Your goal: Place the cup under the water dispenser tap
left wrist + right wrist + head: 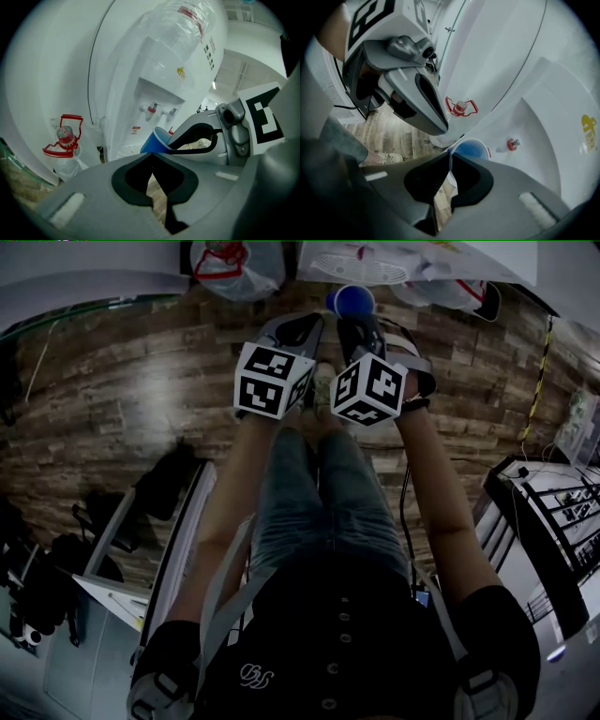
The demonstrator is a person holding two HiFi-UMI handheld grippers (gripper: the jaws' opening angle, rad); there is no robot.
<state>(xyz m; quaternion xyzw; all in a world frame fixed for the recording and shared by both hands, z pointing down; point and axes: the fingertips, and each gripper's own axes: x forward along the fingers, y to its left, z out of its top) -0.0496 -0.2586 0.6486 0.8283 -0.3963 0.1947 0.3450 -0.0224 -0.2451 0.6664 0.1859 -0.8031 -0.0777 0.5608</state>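
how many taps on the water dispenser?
2, both in the water dispenser recess, seen in the left gripper view: a red-handled tap at left, a second tap beside it at right. The right gripper view shows only the red one.

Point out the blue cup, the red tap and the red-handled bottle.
blue cup [470,150], right gripper view, its inner wall.
red tap [513,143], right gripper view, its red knob.
red-handled bottle [65,133], left gripper view, its red cap.

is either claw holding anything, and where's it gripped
The right claw pinches the blue cup by the wall at its rim. The left claw is shut with nothing in it.
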